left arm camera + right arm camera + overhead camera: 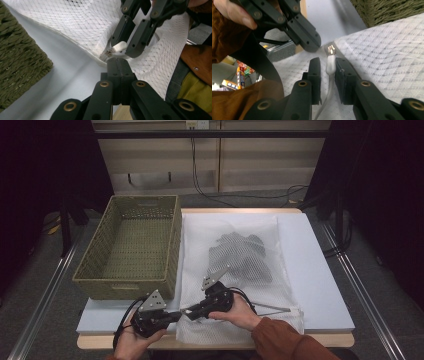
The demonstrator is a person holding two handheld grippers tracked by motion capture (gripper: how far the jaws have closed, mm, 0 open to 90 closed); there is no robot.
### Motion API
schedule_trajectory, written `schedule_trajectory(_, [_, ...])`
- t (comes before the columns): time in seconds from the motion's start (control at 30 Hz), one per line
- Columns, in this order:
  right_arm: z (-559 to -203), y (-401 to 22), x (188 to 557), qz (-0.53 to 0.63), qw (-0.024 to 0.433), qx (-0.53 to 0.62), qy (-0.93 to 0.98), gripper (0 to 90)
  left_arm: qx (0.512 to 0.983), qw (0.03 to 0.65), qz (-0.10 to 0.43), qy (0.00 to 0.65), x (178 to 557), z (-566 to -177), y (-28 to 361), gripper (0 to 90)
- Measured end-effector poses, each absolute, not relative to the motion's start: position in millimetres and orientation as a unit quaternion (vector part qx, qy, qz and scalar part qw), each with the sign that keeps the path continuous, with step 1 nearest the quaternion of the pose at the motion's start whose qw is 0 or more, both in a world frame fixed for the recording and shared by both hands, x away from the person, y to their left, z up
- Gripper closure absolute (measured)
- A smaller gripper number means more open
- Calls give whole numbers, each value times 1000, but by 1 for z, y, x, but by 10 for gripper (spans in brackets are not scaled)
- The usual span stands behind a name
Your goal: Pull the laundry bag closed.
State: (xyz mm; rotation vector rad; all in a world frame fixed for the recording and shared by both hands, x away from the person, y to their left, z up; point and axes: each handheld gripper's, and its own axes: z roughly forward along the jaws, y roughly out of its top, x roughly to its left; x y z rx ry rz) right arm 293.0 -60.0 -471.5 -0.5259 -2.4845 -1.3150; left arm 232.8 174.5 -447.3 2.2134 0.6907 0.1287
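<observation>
A white mesh laundry bag [200, 232] lies flat on the table with a dark garment [240, 252] inside it. At its near left corner sits a white zipper pull [120, 46] [330, 65] on a metal slider. My left gripper [183, 312] [119, 62] is shut on the bag's edge just beside the slider. From the other side my right gripper [192, 314] [327, 64] points at the same corner. Its jaws are open, with the pull between them resting against one pad [340, 68] and a gap to the other.
An empty green woven basket [125, 287] [20, 62] stands left of the bag, on the pale blue board [312, 270] that covers the table. A thin metal rod [272, 307] lies across the bag's near right part. An orange sleeve [280, 337] comes in at the bottom.
</observation>
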Motion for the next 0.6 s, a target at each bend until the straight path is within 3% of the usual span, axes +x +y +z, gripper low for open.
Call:
schedule_trajectory(0.47, [-474, -60, 294, -452, 159, -199, -855, 871, 877, 397, 45, 266, 233, -449, 173, 898])
schedule_trajectory(0.6, [-471, -61, 294, -458, 152, -200, -853, 875, 873, 400, 49, 275, 234, -448, 176, 801])
